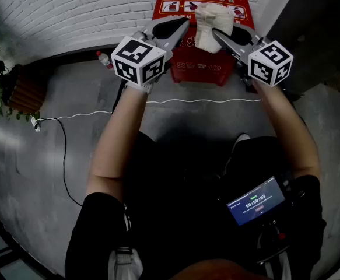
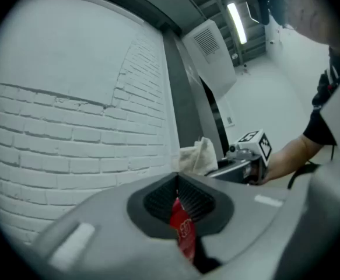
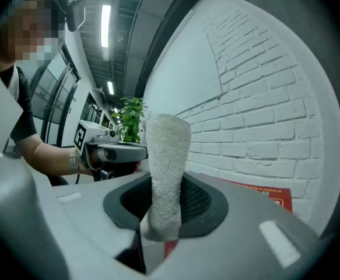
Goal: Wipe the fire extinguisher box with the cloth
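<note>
Right gripper is clamped on the folded white cloth, which stands upright from my jaws over the top of the red fire extinguisher box. I cannot tell whether the cloth touches the box. Left gripper has its jaws together on nothing, just beside the cloth, with red showing through the slit. Box stands against the white brick wall.

Wall close behind box; open floor in front, perhaps a bottle leftward.
</note>
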### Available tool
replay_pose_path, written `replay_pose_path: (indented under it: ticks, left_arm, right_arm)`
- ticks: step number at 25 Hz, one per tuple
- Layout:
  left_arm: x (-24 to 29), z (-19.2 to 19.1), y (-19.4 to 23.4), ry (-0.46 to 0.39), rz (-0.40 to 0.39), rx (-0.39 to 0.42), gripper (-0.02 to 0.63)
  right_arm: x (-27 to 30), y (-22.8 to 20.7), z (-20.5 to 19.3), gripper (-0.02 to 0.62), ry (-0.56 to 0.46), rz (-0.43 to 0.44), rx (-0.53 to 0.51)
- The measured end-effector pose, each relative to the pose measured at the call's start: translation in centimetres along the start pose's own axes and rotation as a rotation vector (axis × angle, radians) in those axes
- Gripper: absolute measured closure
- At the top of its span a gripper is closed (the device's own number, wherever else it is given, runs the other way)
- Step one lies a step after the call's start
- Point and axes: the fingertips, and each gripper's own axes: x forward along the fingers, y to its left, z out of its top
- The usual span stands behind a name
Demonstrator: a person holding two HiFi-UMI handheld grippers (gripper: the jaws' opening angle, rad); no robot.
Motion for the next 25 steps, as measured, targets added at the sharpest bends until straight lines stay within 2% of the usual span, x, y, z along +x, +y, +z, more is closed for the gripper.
replay_pose_path:
  ticks: [5, 10, 16, 19, 25]
  left_arm:
    - [1.3, 1.5, 3.1, -0.025, 0.07, -0.033, 0.603]
    - [3.0, 1.4, 5.1, 0.013, 0.108, 0.022, 0.603]
    - [4.0, -1.5, 7.0, 0.07, 0.099, 0.046, 0.603]
    - [3.9, -2.1, 8.8, 0.067, 0.107, 0.03, 0.603]
    - [3.9, -2.6, 13.1, 0.053, 0.131, -0.002, 0.603]
  right_arm:
    - [0.5, -3.2, 2.5, 0.489, 0.025, -0.064, -0.042]
    - [1.5, -7.4, 3.5, 0.489, 0.09, -0.105, -0.094]
    - [4.2, -10.2, 2.9, 0.489, 0.127, -0.114, -0.134]
    - [6.2, -10.9, 2.3, 0.489, 0.158, -0.106, -0.154]
    - [11.0, -12.6, 2.0, 0.489, 0.23, -0.093, -0.264]
